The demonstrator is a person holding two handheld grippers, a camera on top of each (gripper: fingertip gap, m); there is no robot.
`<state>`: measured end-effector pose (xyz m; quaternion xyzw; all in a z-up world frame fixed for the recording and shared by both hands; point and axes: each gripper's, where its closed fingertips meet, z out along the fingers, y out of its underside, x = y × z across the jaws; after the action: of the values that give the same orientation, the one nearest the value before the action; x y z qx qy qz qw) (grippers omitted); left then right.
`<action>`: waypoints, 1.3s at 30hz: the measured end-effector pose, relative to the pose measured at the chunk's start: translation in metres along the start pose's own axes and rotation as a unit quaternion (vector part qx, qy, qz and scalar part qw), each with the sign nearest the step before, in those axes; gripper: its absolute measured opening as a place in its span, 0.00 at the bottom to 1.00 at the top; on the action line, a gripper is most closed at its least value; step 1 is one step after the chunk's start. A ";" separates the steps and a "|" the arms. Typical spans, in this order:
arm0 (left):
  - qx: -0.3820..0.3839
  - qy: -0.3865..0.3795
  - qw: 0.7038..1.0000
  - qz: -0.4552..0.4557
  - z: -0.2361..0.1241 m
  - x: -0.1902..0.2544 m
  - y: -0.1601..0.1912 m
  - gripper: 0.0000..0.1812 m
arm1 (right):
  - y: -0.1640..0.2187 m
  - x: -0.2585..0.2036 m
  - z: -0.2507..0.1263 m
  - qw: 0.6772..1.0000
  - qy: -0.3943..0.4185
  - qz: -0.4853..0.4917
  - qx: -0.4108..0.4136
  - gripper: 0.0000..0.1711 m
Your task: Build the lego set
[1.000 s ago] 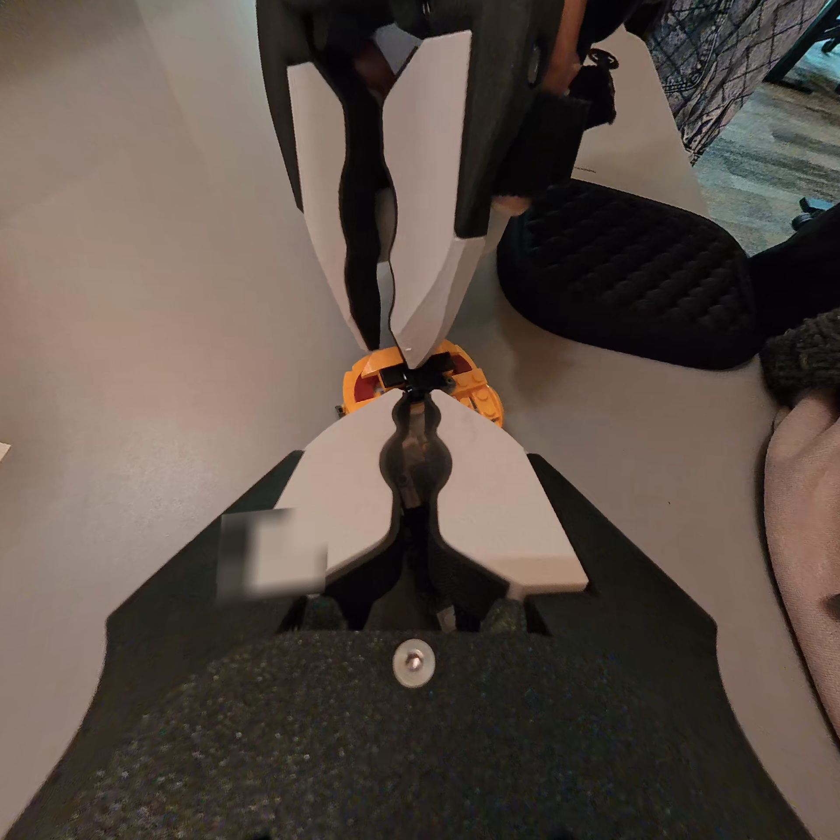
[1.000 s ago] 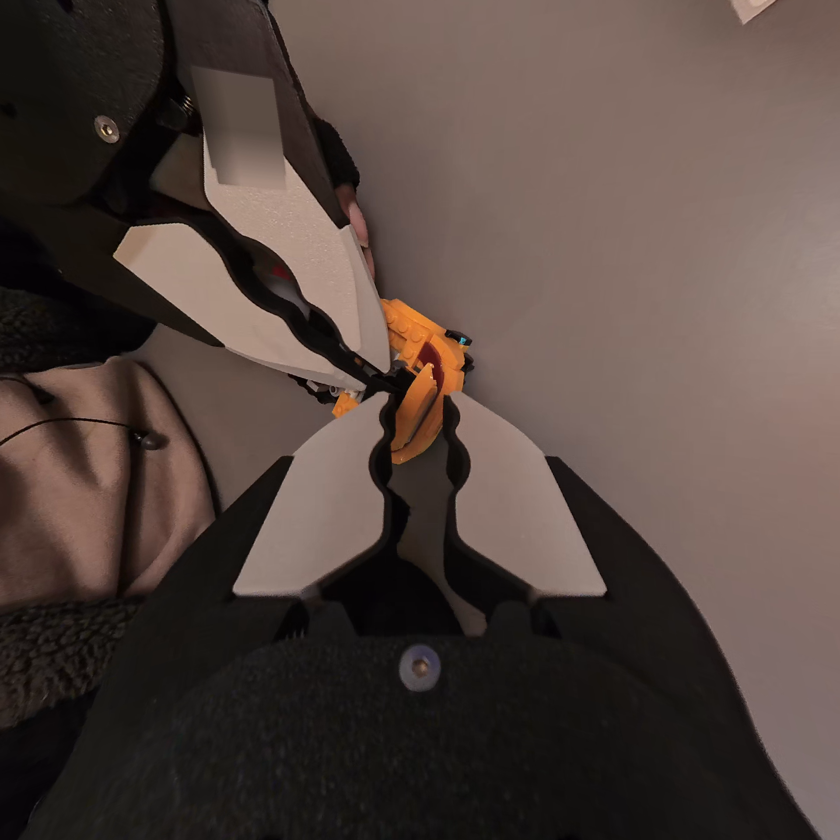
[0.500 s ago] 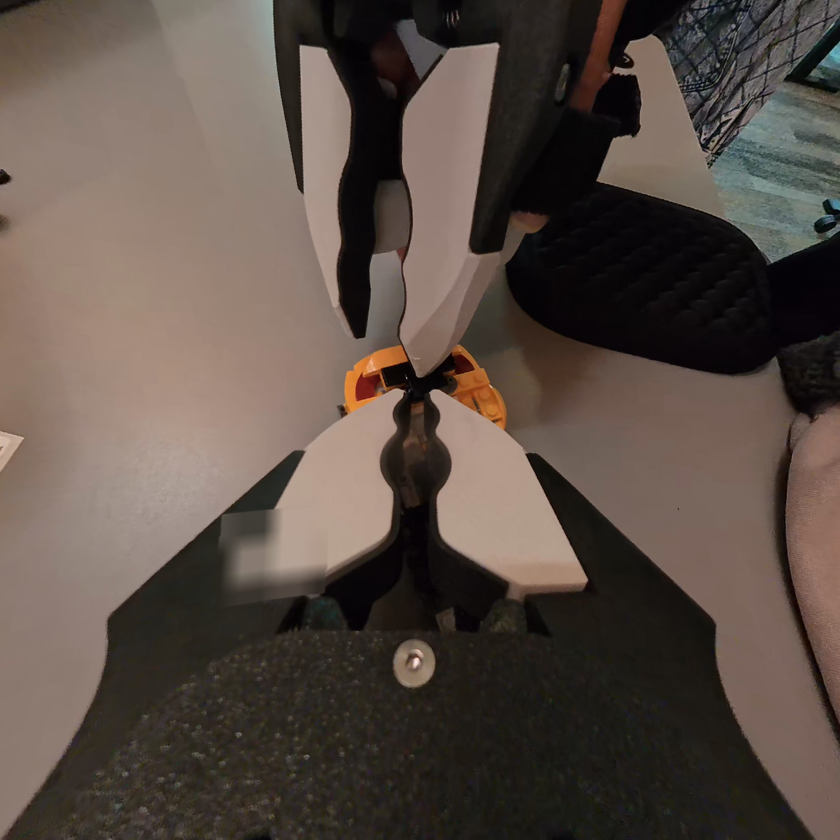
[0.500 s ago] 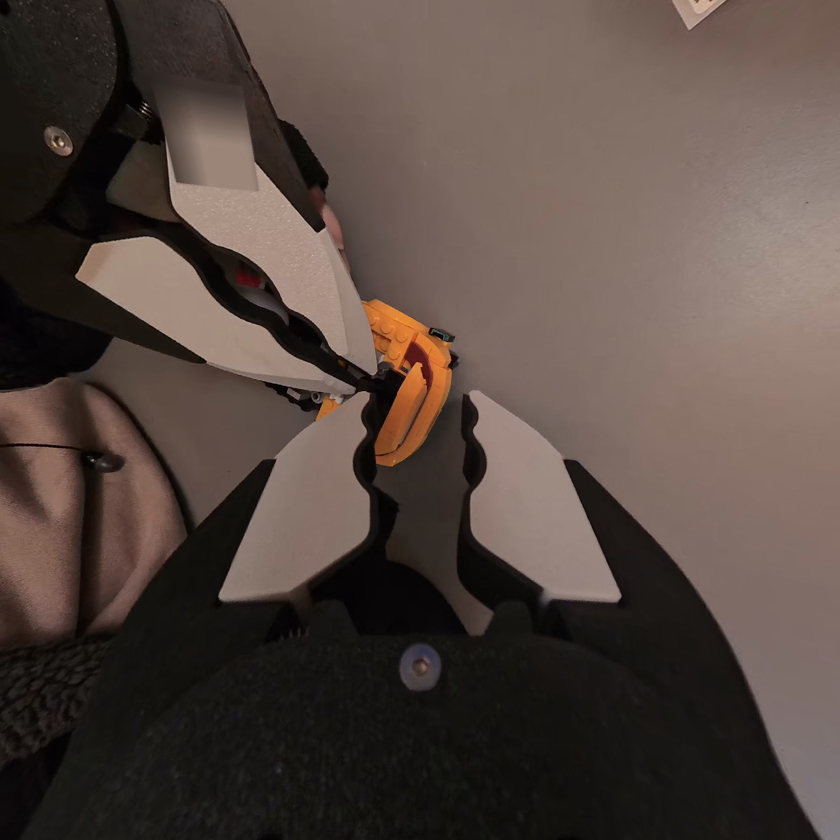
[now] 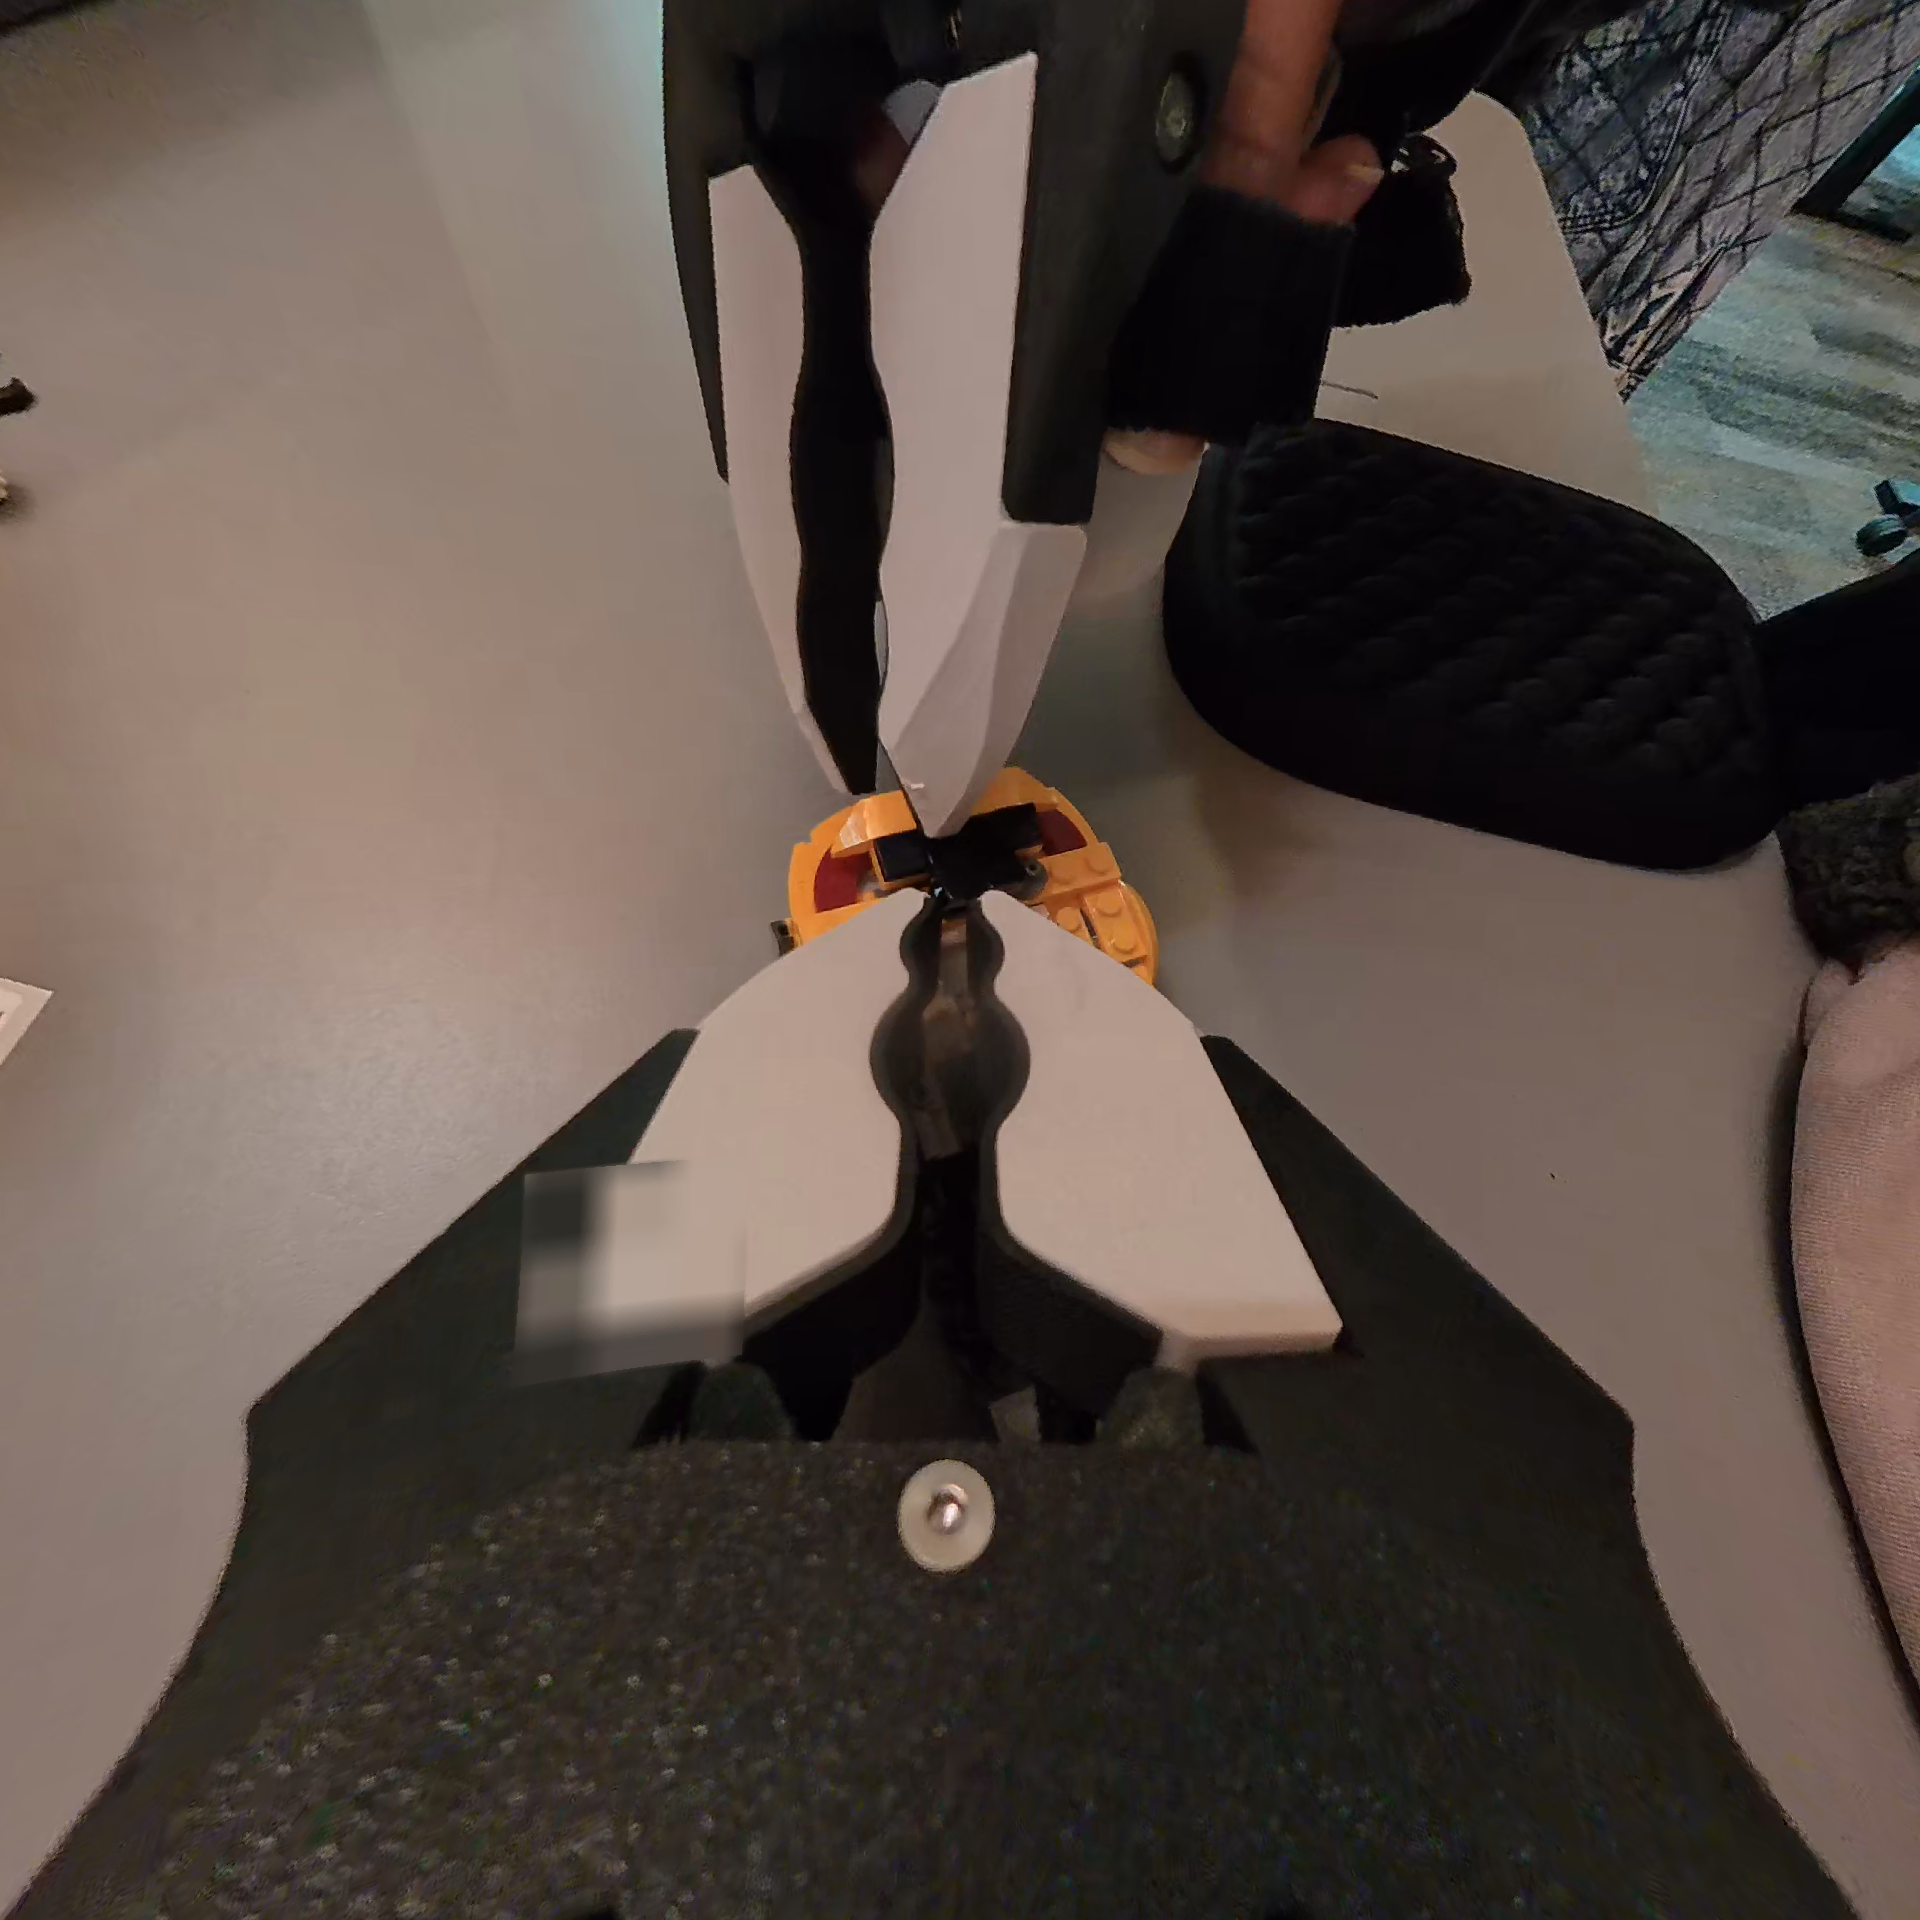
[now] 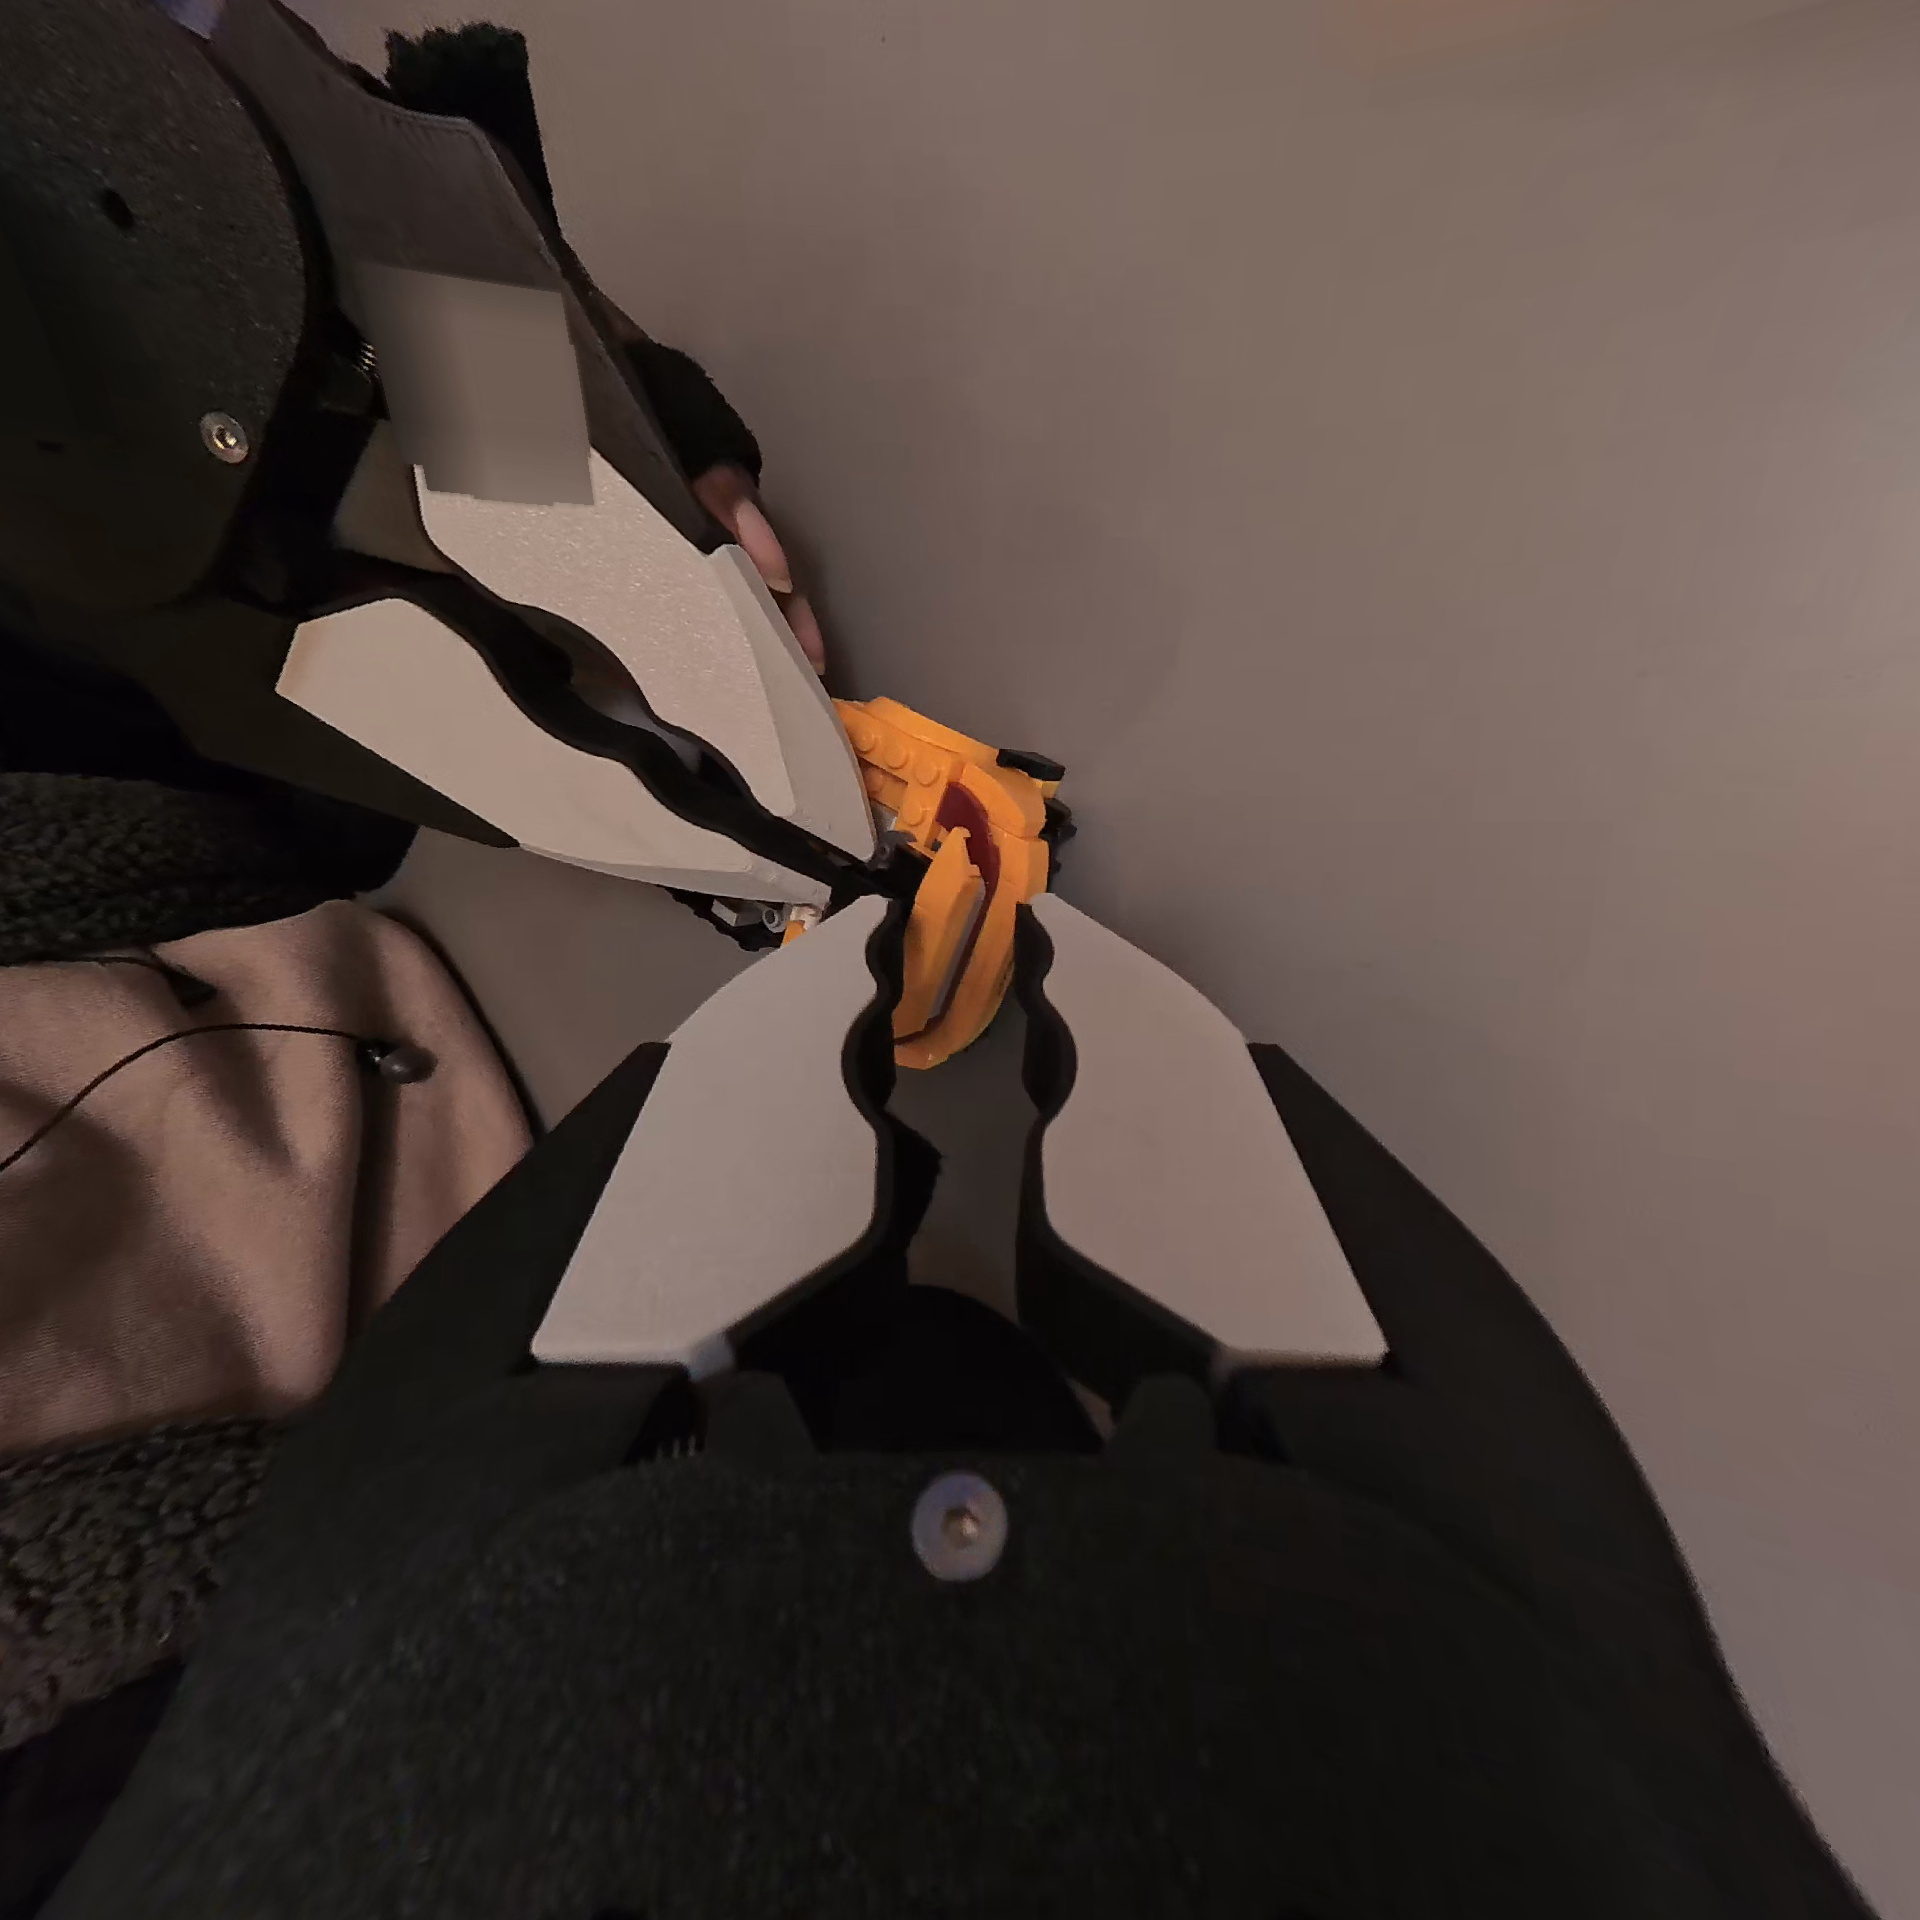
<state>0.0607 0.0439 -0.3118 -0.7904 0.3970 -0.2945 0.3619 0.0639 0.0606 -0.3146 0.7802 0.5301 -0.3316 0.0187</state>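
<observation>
The orange lego model (image 5: 971,883) rests on the grey table (image 5: 312,675), and everything else sits around it. To its left in the left wrist view, a white scrap of paper (image 5: 16,1023) lies at the table's edge, well apart from the model. The left gripper (image 5: 951,909) reaches the model's near side with its jaws together, clamped on a thin black part (image 5: 961,862) of the model. From the far side the right gripper (image 5: 899,800) comes down onto the model's top, tips nearly touching each other. In the right wrist view that gripper (image 6: 956,914) has its jaws closed against the curved orange-and-red section of the model (image 6: 961,894), one finger on each side of it, while the left gripper (image 6: 857,868) pinches the black part just left of it. Right of the model sits a black quilted pad (image 5: 1455,644), near but not touching it.
</observation>
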 end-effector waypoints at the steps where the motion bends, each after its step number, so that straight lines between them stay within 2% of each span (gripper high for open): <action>1: 0.000 0.000 1.000 0.000 0.000 0.000 0.000 0.02 | 0.000 0.000 0.000 1.000 0.003 -0.003 -0.001 0.11; 19: -0.003 0.010 1.000 -0.027 0.000 0.001 0.000 0.02 | 0.000 0.001 0.000 0.997 0.039 -0.049 -0.035 0.12; 23: -0.011 0.012 1.000 -0.026 -0.002 0.001 0.002 0.05 | 0.000 0.002 0.000 0.998 0.038 -0.047 -0.034 0.14; 39: -0.005 0.005 1.000 -0.025 -0.001 0.001 0.000 0.02 | -0.001 0.003 -0.002 0.995 0.067 -0.064 -0.031 0.14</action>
<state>0.0607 0.0432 -0.3109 -0.8006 0.3801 -0.3052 0.3483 0.0646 0.0643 -0.3145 0.7641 0.5891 -0.2626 -0.0141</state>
